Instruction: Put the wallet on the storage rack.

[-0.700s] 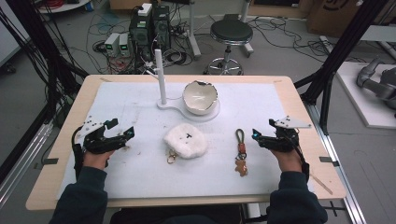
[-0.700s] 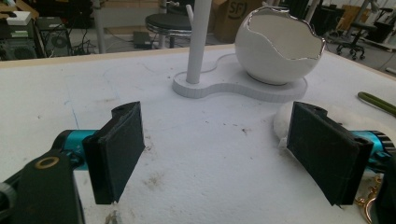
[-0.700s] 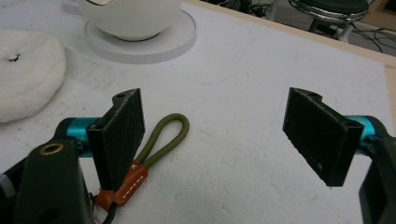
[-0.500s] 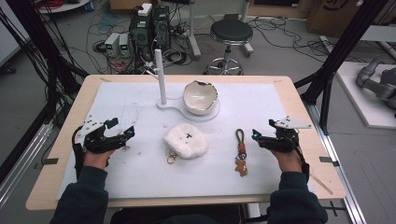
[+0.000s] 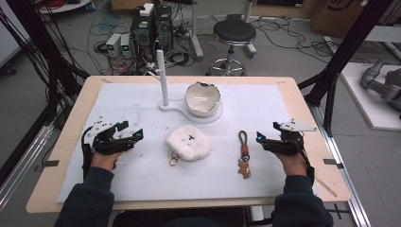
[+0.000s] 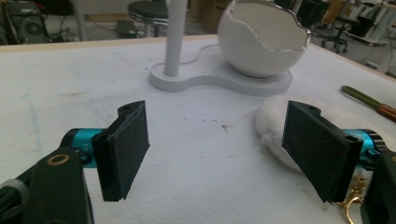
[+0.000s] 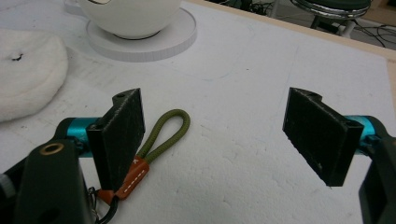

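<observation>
Both hands resting near the table's near edge. Left gripper jaws spread, empty; fluffy white round plush keychain just beside it at 3 o'clock. Right gripper jaws spread, empty; olive cord loop keychain with brown leather tab and bear charm close at 9 o'clock. Farther back: white eggshell-shaped bowl on white stand with upright post. Risk: a shallow pinch on the thin cord slips, or the plush's gold clasp snags and drags.

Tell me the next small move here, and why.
Probably ease the right claw left toward the keychain. Both claws stand open and hold nothing; the keychain lies flat on the table, just beside the right claw, with its green loop free to grip.
</observation>
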Tool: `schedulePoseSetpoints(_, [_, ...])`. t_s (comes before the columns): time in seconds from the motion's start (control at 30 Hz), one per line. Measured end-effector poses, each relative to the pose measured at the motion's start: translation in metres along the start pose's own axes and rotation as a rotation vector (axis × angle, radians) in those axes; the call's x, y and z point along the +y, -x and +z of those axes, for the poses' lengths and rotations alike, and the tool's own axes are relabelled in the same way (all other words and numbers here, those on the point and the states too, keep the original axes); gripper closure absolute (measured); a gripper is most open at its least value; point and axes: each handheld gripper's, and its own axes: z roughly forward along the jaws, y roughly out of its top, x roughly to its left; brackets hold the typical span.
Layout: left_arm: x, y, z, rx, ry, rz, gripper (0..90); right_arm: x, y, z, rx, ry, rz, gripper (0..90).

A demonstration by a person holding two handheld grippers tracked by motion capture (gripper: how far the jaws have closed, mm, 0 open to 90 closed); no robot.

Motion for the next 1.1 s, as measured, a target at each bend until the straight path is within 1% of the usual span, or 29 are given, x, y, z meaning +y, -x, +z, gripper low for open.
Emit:
schedulePoseSetpoints(0.07, [0.001,0.004,0.007,-0.035,-0.023,-0.022,23.2,0.000,-0.001,0.000,-0.002,-0.001,-0.007,21.2])
schedulePoseSetpoints(0.1, [0.002,0.008,0.013,-0.060,-0.033,-0.026,23.2,0.000,-0.001,0.000,-0.001,-0.002,-0.008,21.2])
schedulePoseSetpoints(0.13, [0.002,0.011,0.016,-0.070,-0.037,-0.030,23.2,0.001,-0.004,0.000,0.005,-0.002,-0.007,21.2])
schedulePoseSetpoints(0.17, [0.003,0.014,0.020,-0.086,-0.047,-0.030,23.2,0.001,-0.004,0.000,0.005,-0.002,-0.007,21.2])
schedulePoseSetpoints(0.23, [0.004,0.021,0.031,-0.112,-0.079,-0.016,23.2,0.002,-0.006,0.001,0.010,-0.003,-0.010,21.2])
schedulePoseSetpoints(0.27, [0.004,0.024,0.038,-0.121,-0.104,-0.020,23.2,0.002,-0.008,0.003,0.017,-0.004,-0.016,21.2])
schedulePoseSetpoints(0.33, [0.001,0.029,0.049,-0.131,-0.152,-0.007,23.2,0.003,-0.009,0.003,0.020,-0.005,-0.019,21.2])
schedulePoseSetpoints(0.43, [-0.002,0.033,0.062,-0.147,-0.203,0.006,23.2,0.004,-0.013,0.006,0.032,-0.006,-0.023,21.2])
schedulePoseSetpoints(0.47, [-0.003,0.034,0.066,-0.153,-0.218,0.004,23.2,0.005,-0.016,0.008,0.045,-0.009,-0.032,21.2])
schedulePoseSetpoints(0.53, [-0.005,0.037,0.073,-0.164,-0.251,0.002,23.2,0.006,-0.018,0.008,0.049,-0.008,-0.033,21.2])
schedulePoseSetpoints(0.63, [-0.007,0.040,0.080,-0.188,-0.288,0.009,24.8,0.008,-0.022,0.012,0.065,-0.010,-0.048,21.2])
schedulePoseSetpoints(0.67, [-0.007,0.041,0.081,-0.198,-0.296,0.009,29.1,0.009,-0.024,0.014,0.076,-0.011,-0.056,21.2])
schedulePoseSetpoints(0.7, [-0.008,0.042,0.082,-0.211,-0.310,0.015,29.1,0.009,-0.024,0.014,0.076,-0.011,-0.056,21.2])
schedulePoseSetpoints(0.73, [-0.009,0.043,0.083,-0.227,-0.337,0.031,33.6,0.010,-0.026,0.015,0.081,-0.014,-0.056,21.2])
schedulePoseSetpoints(0.77, [-0.010,0.045,0.084,-0.243,-0.367,0.052,40.6,0.010,-0.027,0.017,0.089,-0.016,-0.062,21.2])
schedulePoseSetpoints(0.8, [-0.012,0.046,0.085,-0.268,-0.395,0.066,48.8,0.010,-0.028,0.018,0.093,-0.018,-0.064,21.2])
schedulePoseSetpoints(0.83, [-0.013,0.048,0.084,-0.271,-0.401,0.086,58.4,0.011,-0.029,0.019,0.099,-0.021,-0.067,21.2])
schedulePoseSetpoints(0.87, [-0.012,0.049,0.083,-0.273,-0.403,0.092,67.2,0.011,-0.032,0.021,0.109,-0.026,-0.071,21.2])
schedulePoseSetpoints(0.9, [-0.011,0.050,0.083,-0.278,-0.398,0.091,67.2,0.011,-0.032,0.021,0.109,-0.026,-0.071,21.2])
schedulePoseSetpoints(0.97, [-0.010,0.051,0.080,-0.283,-0.383,0.083,75.7,0.012,-0.034,0.023,0.121,-0.028,-0.077,21.2])
schedulePoseSetpoints(1.03, [-0.008,0.052,0.077,-0.293,-0.336,0.054,79.0,0.013,-0.038,0.025,0.134,-0.030,-0.078,21.2])
schedulePoseSetpoints(1.1, [-0.006,0.052,0.073,-0.302,-0.287,0.036,80.4,0.015,-0.042,0.027,0.151,-0.031,-0.080,21.2])
